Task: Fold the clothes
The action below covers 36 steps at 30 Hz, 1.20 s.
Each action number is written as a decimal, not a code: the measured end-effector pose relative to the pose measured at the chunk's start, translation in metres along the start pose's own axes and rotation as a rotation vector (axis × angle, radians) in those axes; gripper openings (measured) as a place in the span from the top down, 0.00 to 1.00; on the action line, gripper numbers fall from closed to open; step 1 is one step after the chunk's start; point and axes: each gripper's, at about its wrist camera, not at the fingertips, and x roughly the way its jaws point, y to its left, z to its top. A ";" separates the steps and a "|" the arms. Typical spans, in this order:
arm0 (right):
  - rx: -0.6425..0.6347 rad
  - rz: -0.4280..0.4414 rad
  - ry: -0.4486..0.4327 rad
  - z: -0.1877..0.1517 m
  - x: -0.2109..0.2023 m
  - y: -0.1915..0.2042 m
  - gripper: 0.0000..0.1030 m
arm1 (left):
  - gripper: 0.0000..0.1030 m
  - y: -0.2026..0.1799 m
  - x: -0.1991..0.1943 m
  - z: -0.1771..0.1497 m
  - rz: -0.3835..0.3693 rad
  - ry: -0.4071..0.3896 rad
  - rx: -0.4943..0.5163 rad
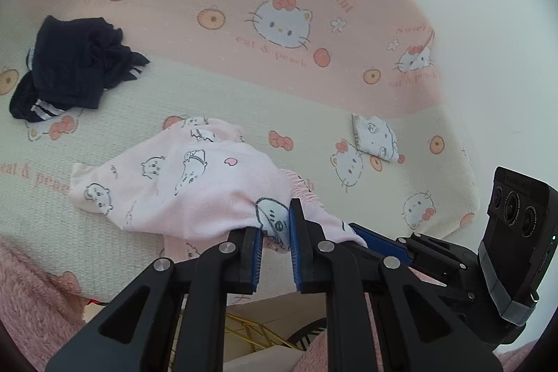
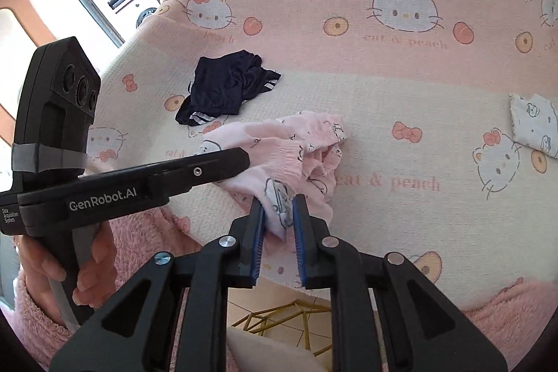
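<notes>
Left wrist view: left gripper [image 1: 275, 229], black linkage arms with ribbed blue pads, pinching a fold of the pink garment [image 1: 195, 187] at its near edge. Garment: soft knit, pale pink, printed with small cartoon animals, gathered elastic band [image 1: 303, 185] along one side; lies crumpled in a loose heap on the cover [image 1: 216, 96] near the front edge. Cover: waffle-textured fabric, cream lower band, pink upper band, cat-face, bow and peach prints, lettering "Sweet Dream". Dark garment [image 1: 73, 72]: navy, thin and creased, white stripes at the hems, bunched up, well apart to the far left. Folded cloth [image 1: 375, 136]: white, printed, flat square, well apart to the right. Right gripper body [image 1: 516, 253] visible at the right edge, its blue fingertip reaching the pink garment.

Right wrist view: right gripper [image 2: 279, 222], same build, clamped on a hanging fold of the pink garment [image 2: 289, 156] beside the elastic band. Left gripper's black casing [image 2: 132, 187] crosses in front, held by a hand [image 2: 69, 271] in a fluffy pink sleeve [image 2: 28, 305].
</notes>
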 end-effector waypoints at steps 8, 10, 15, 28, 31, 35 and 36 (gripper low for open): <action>-0.062 -0.065 0.016 -0.001 0.013 0.015 0.78 | 0.86 0.072 -0.015 -0.004 0.158 -0.048 -0.144; -0.054 -0.099 0.034 -0.003 0.021 0.009 0.78 | 0.84 0.094 -0.007 -0.007 0.187 0.003 -0.182; -0.050 -0.176 0.108 -0.008 0.042 -0.009 0.75 | 0.65 0.133 0.010 -0.016 0.189 0.083 -0.267; -0.033 -0.179 0.239 0.018 0.136 -0.002 0.47 | 0.47 0.094 0.013 -0.028 0.400 -0.013 -0.056; -0.018 -0.139 0.254 0.022 0.154 0.000 0.47 | 0.47 0.093 0.031 -0.028 0.353 0.086 -0.005; -0.082 -0.269 0.226 0.037 0.166 -0.005 0.46 | 0.47 0.094 0.058 -0.041 0.352 0.161 0.003; -0.103 -0.313 0.220 0.040 0.168 -0.007 0.46 | 0.47 0.094 0.063 -0.044 0.353 0.175 0.008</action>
